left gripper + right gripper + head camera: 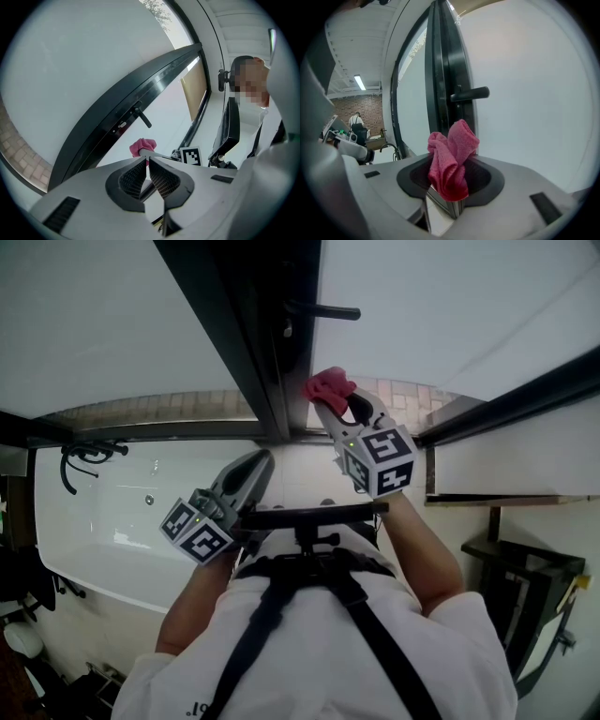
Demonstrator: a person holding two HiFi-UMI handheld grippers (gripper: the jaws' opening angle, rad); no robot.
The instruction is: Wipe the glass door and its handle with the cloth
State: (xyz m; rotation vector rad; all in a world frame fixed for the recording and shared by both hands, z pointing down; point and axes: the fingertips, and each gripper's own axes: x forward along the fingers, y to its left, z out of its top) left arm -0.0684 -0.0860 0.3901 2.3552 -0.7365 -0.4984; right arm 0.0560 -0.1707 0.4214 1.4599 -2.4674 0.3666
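A bunched pink cloth sticks out of my right gripper, which is shut on it. It hangs a short way below the black lever handle on the dark door frame. Frosted glass panes lie on either side of the frame. My left gripper is lower and to the left, its jaws closed together with nothing in them. From the left gripper view the cloth and handle show beyond its tips.
A brick strip runs along the foot of the glass. A second dark frame bar crosses at the right. A black stand is at the right, and a hose or cable at the left. A person stands far back.
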